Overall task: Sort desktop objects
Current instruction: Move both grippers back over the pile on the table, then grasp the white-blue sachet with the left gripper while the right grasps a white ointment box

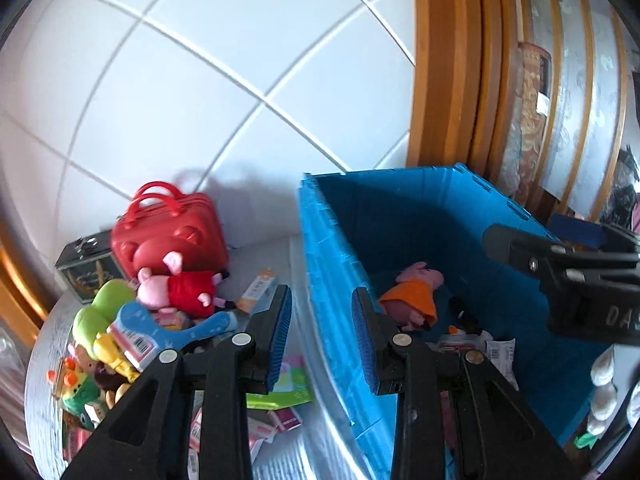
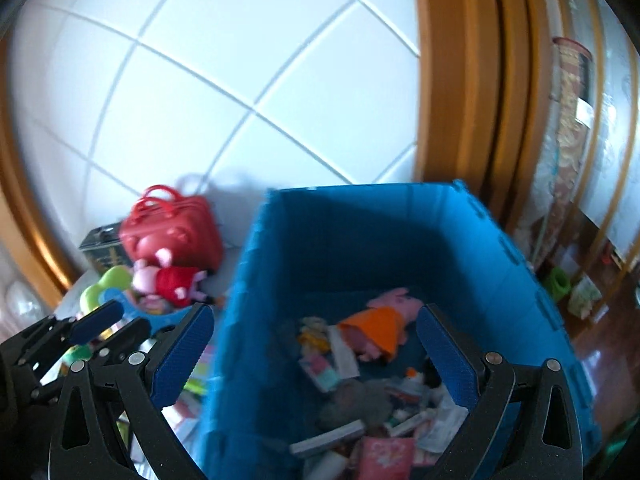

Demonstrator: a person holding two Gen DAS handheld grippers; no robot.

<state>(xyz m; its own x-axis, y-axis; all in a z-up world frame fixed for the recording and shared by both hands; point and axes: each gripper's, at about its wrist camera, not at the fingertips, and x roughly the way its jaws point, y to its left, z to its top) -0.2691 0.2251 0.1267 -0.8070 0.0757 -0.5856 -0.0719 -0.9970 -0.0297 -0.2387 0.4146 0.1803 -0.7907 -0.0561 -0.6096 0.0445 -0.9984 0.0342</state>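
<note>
The left claw (image 1: 322,336) is released and holds nothing, its blue pads straddling the near wall of the blue crate (image 1: 320,264). The right claw (image 2: 316,356) hangs over the crate's inside, spread wide and empty, likely because sorted things go there: an orange-dressed pig plush (image 2: 380,332) and small packets already lie on its floor. On the tabletop (image 1: 292,264) to the left wait the unsorted things, a red-dressed pig plush (image 1: 180,288), a red toy suitcase (image 1: 172,232) and a blue brush (image 1: 168,326).
</note>
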